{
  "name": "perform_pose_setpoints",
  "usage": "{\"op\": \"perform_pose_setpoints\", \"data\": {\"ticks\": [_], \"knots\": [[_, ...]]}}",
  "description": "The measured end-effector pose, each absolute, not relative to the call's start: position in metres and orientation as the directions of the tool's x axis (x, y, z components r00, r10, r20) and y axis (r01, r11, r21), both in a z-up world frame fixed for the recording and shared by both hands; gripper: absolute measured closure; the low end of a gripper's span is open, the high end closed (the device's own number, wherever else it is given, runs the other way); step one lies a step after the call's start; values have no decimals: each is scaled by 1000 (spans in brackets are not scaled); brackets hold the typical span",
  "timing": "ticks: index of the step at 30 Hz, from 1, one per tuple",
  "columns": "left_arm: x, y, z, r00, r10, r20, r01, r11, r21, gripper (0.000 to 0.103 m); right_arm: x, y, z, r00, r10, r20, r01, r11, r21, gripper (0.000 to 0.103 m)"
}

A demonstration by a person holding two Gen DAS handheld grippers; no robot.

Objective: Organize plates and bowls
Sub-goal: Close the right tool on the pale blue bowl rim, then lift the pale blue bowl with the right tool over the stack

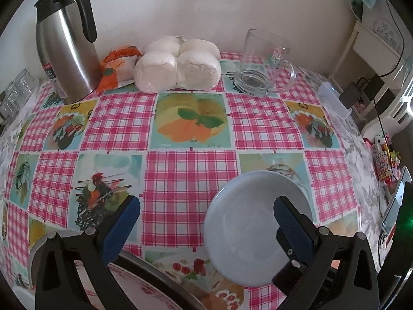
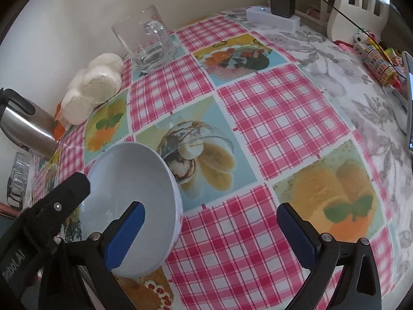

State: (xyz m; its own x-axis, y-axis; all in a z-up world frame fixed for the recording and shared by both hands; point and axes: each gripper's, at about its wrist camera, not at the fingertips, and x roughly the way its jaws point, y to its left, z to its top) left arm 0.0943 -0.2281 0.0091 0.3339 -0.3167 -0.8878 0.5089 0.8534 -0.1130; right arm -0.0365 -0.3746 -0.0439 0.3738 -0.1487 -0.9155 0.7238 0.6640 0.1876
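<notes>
The tablecloth (image 1: 191, 178) was a patchwork of pink-and-white check squares and pale blue squares with painted fruit and desserts in orange, yellow and green. At five o'clock sat a plain pale grey-blue bowl (image 1: 247, 222). A plate (image 1: 144, 292) at seven o'clock was white with red flowers and a dark rim. The jug (image 1: 64, 49) at ten o'clock was brushed silver with a black handle and lid. Beside it lay an orange-and-white packet (image 1: 117, 64), then white buns (image 1: 178, 64) at twelve o'clock. The mug (image 1: 265, 62) at one o'clock was clear glass. Both grippers had black frames with blue pads (image 1: 121, 230).
</notes>
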Motion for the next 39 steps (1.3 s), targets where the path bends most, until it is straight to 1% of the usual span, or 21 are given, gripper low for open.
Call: {"op": "perform_pose_setpoints", "data": {"ticks": [1,3,5,6,8,9,11,12,13,16,18,23,25,34,36,38,39], "knots": [[95,-228,7,332,-314,-889,504,856,-114,0,-36,-374,-45,376,-149,-915,724,663,190,0],[96,-229,3,324,-312,-893,496,860,-120,0,-35,-375,-48,376,-147,-915,727,659,193,3],[97,-230,-2,312,-311,-897,492,861,-127,0,-35,-375,-50,383,-138,-913,731,649,209,13],[97,-231,-4,305,-314,-899,491,861,-133,0,-35,-376,-51,391,-126,-912,731,645,224,16],[96,-232,-6,298,-317,-900,490,861,-140,0,-36,-377,-53,407,-101,-908,724,641,254,25],[96,-233,-7,299,-314,-901,488,862,-138,0,-37,-377,-54,417,-91,-904,721,639,269,27],[94,-234,-8,299,-310,-902,492,860,-133,0,-37,-377,-53,425,-91,-901,715,643,272,41],[93,-234,-8,299,-308,-903,495,860,-129,0,-37,-376,-53,427,-92,-900,712,648,271,45],[93,-234,-8,299,-306,-904,495,860,-128,0,-36,-376,-53,430,-87,-898,707,651,275,51],[94,-235,-12,289,-308,-907,485,864,-138,0,-36,-375,-55,441,-69,-895,695,657,292,59],[94,-235,-14,281,-308,-909,481,865,-145,0,-35,-374,-55,445,-64,-893,689,662,295,61],[96,-233,-20,284,-282,-917,458,880,-129,0,-31,-373,-56,463,-51,-885,674,669,313,73],[97,-232,-21,281,-276,-919,448,885,-128,0,-31,-374,-56,470,-46,-881,670,669,322,76],[94,-234,-23,277,-287,-917,452,881,-139,1,-40,-381,-54,477,-47,-878,677,657,332,77],[94,-234,-24,272,-291,-917,455,879,-144,5,-41,-382,-53,477,-48,-878,676,658,331,77],[94,-235,-25,263,-295,-919,456,877,-151,21,-42,-381,-53,477,-47,-877,677,657,333,77],[94,-235,-26,257,-295,-920,453,878,-154,24,-42,-381,-53,478,-45,-877,676,656,335,77]]}}
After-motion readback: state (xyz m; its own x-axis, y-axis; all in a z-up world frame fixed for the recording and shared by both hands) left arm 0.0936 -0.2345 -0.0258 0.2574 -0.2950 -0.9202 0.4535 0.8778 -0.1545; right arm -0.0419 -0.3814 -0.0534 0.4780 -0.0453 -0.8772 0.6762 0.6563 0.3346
